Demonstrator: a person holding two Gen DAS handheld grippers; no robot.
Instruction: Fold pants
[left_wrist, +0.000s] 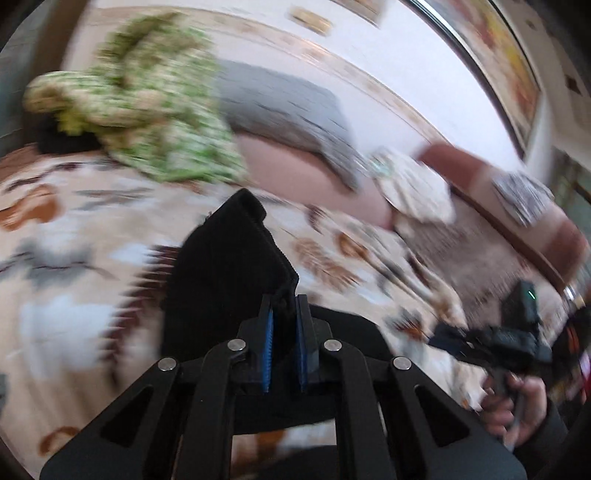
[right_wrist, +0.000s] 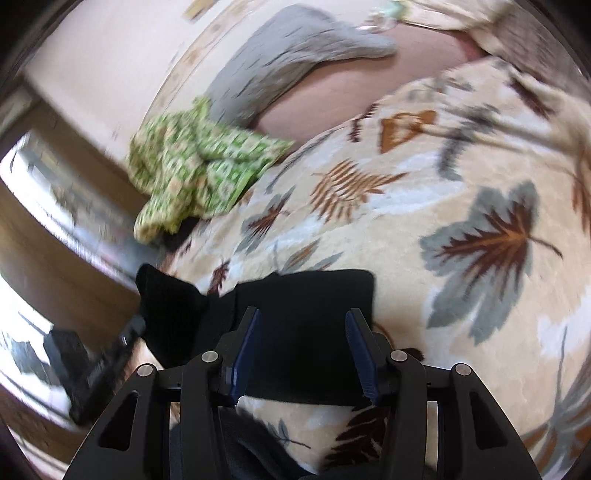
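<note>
The black pants (left_wrist: 225, 273) lie on a leaf-patterned bedspread (left_wrist: 66, 258). My left gripper (left_wrist: 284, 306) is shut on a thick folded edge of the pants and holds it lifted above the bed. In the right wrist view the pants (right_wrist: 306, 332) lie flat under my right gripper (right_wrist: 303, 321), which is open with its blue pads wide apart over the cloth. The left gripper (right_wrist: 125, 339) shows at the left of that view, holding a raised black corner. The right gripper (left_wrist: 517, 332) shows in the left wrist view, held by a hand.
A crumpled green-and-white garment (left_wrist: 147, 107) lies at the far side of the bed, also in the right wrist view (right_wrist: 195, 166). A grey pillow (left_wrist: 288, 107) lies on a pink sheet (left_wrist: 295, 166). A brown headboard (left_wrist: 517, 192) is at the right. Both views are motion-blurred.
</note>
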